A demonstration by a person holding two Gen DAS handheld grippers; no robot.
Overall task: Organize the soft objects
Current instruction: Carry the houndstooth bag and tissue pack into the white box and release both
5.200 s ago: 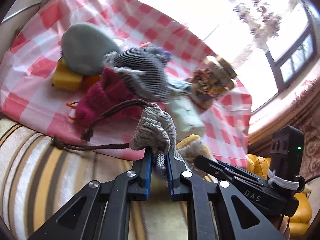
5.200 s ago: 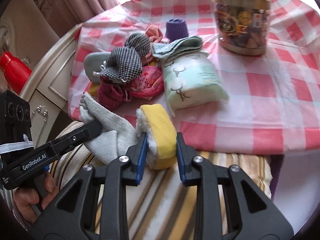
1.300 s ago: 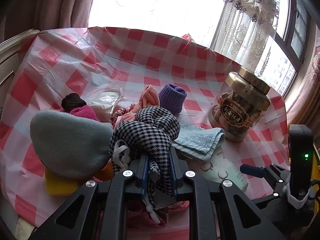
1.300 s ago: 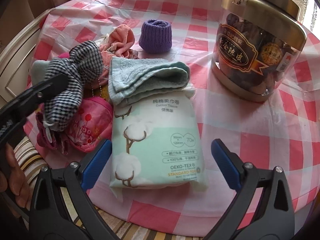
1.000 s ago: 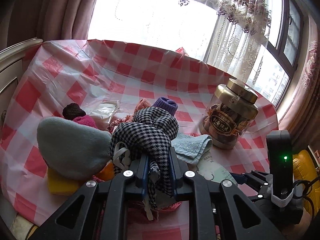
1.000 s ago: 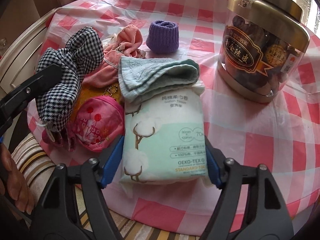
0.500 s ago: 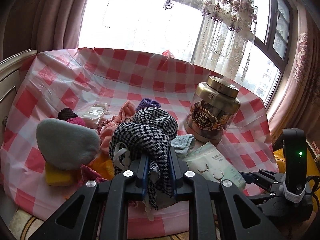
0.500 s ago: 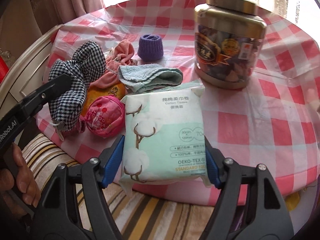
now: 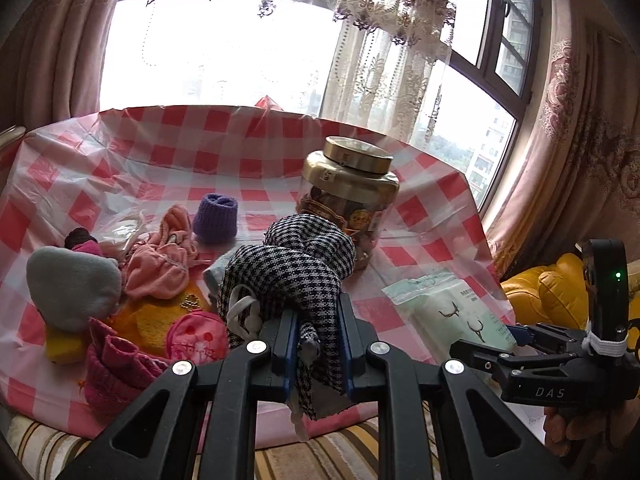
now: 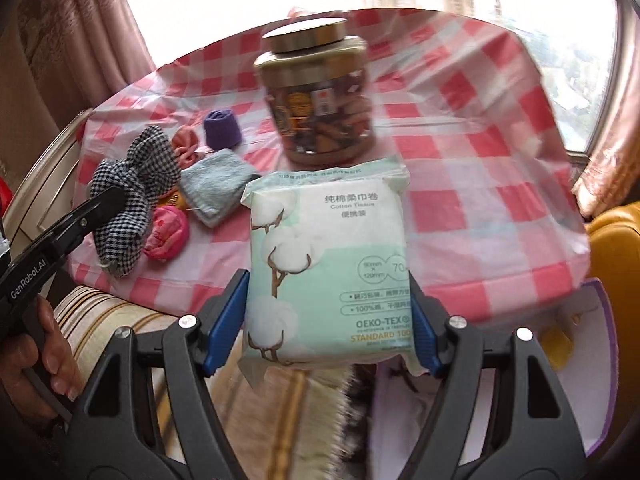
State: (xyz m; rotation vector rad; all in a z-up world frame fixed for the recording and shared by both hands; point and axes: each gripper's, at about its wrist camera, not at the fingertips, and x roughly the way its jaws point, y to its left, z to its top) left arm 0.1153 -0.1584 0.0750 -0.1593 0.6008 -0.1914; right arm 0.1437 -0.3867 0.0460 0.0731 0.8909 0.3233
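Soft things are being picked off the round table with the pink checked cloth (image 9: 168, 152), and two of them are up in the air right now. The left gripper (image 9: 316, 344) is squeezed tight on a black-and-white checked cloth bundle (image 9: 296, 264), which sticks up above the claw and has a white loop hanging at its side. The right gripper (image 10: 326, 324) is closed on both sides of a pack of cotton tissue (image 10: 332, 264), a puffy white and green pack held out past the near edge of the table.

More soft things lie on the cloth: a purple knit roll (image 9: 215, 213), a pink crumpled cloth (image 9: 160, 256), a gray pillow-like lump (image 9: 72, 284), a light blue folded towel (image 10: 216, 184), a small pink pouch (image 10: 166, 232) and a dark pink knit thing (image 9: 116, 372). A jar with a gold lid (image 9: 350, 200) stands behind them. It looks hard, so it is probably not part of the job.

It looks like the carrying step: both things are lifted and need a place to go. Low on the right there is something with a white inside and a purple edge (image 10: 600, 360). It may be a box for them, but it is too blurry to be sure. Next, each hand should move over the right spot, lower down, and only then let go. Both things are squishy, so the grip should stay firm on the way.
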